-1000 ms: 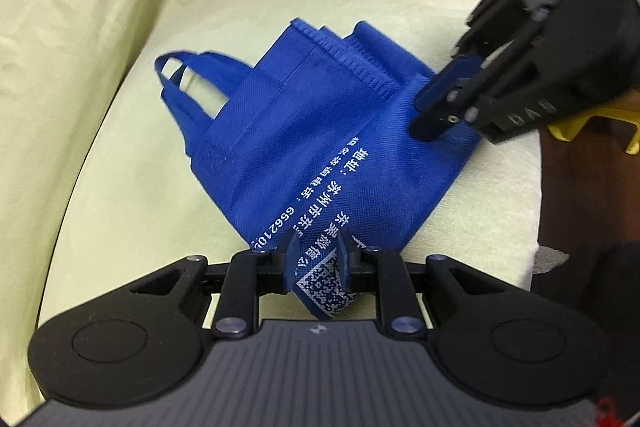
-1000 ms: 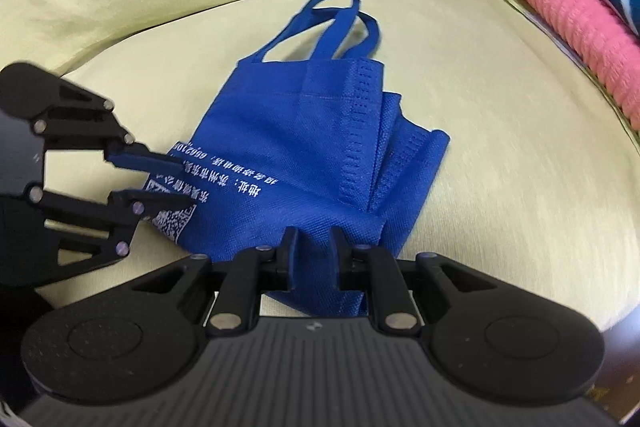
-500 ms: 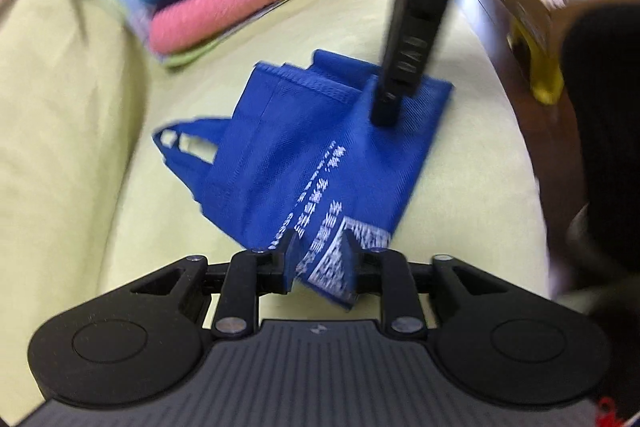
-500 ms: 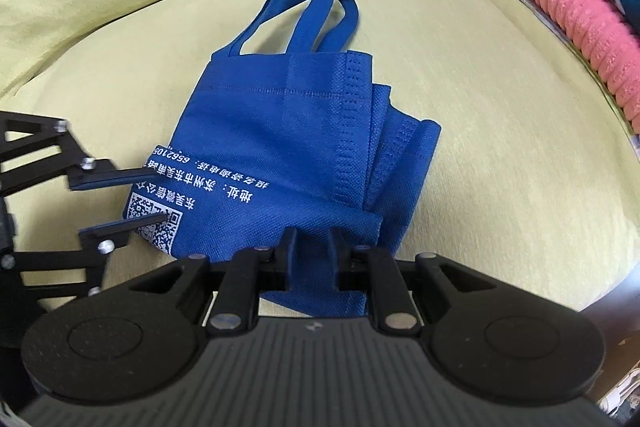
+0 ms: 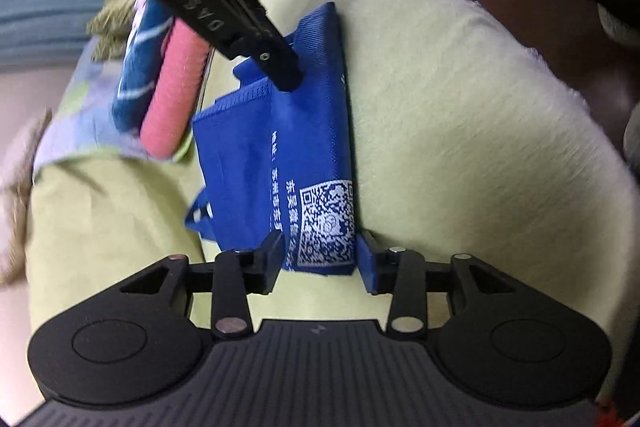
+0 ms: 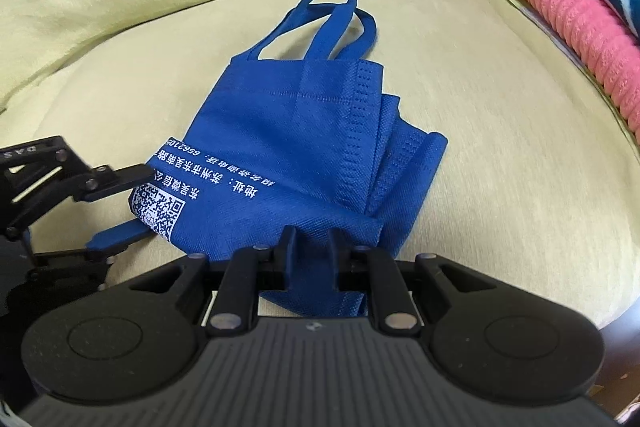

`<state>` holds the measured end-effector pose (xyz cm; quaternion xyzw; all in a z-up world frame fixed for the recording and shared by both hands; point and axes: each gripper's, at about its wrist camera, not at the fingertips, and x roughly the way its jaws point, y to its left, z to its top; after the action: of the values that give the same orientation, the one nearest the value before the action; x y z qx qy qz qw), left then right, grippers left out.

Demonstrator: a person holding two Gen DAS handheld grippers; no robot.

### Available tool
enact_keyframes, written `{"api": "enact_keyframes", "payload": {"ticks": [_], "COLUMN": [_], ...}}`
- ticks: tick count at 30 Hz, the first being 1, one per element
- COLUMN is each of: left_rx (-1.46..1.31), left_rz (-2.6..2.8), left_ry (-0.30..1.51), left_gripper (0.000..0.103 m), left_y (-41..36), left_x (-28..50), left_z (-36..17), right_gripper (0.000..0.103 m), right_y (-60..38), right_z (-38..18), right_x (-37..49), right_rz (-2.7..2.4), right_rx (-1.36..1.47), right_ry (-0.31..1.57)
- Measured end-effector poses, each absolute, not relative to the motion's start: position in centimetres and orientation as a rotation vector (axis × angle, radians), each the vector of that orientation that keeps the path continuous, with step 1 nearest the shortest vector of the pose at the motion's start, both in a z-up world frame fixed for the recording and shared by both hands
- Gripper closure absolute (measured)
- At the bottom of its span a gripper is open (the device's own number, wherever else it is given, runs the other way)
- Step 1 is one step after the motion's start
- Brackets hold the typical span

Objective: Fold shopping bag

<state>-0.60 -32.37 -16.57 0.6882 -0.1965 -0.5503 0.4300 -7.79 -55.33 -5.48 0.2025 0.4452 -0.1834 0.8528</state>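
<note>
Two grippers are on one blue bag point(image 6: 288, 147), and it lies on the yellow-green sofa cushion point(image 6: 500, 155), already doubled over into a smaller shape, with its handles point(image 6: 336, 19) pointing toward the back of the sofa. Beside it, near the edge of the cushion, is a stack of folded towels point(image 6: 560, 7).

I judge that I am in the middle of the folding: the bag has layers, but the right side is bunched and not yet flat. The next move, I think, needs a neat crease and both corners kept in line, because this thin cloth slips and springs back easily.

My right gripper point(image 6: 311, 259) has its fingers pressed together on the near edge of the bag; the cloth passes between them. My left gripper point(image 5: 319, 259) has its fingers apart, standing on both sides of the corner with the printed square code point(image 5: 328, 223). They seem not to pinch it, only to stay just beside it.
</note>
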Motion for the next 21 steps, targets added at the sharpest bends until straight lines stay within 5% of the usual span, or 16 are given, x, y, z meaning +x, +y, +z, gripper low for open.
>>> {"api": "enact_keyframes", "payload": {"ticks": [3,10,14,18,21], "left_rx": [1.74,1.692,1.679,1.675,1.67], "left_rz": [-1.378,-1.542,-1.56,-1.566,-1.576], "left_ry": [-0.526,-0.183,-0.139,-0.126,-0.112], "left_gripper": [0.058,0.062,0.062,0.062,0.062], "left_y": [-33.2,-36.8,-37.5,-37.4,-37.6], "left_x": [-0.2,2.0,2.6,2.4,2.4], "left_z": [-17.2,-14.1,-13.6,-13.4,-13.0], "right_gripper": [0.09,0.085,0.073,0.039,0.039], "right_y": [-55.4,-53.9,-52.3,-49.7,-47.8], "right_z": [-5.6,-5.6,-5.0,-4.9,-6.5], "right_x": [-8.0,-8.4,-10.0,-11.5,-11.9], "right_rz": [-0.375,-0.343,-0.27,-0.114,-0.063], "right_rx": [0.427,0.272,0.113,-0.161,-0.437], "right_ry": [0.92,0.838,0.743,0.723,0.754]}}
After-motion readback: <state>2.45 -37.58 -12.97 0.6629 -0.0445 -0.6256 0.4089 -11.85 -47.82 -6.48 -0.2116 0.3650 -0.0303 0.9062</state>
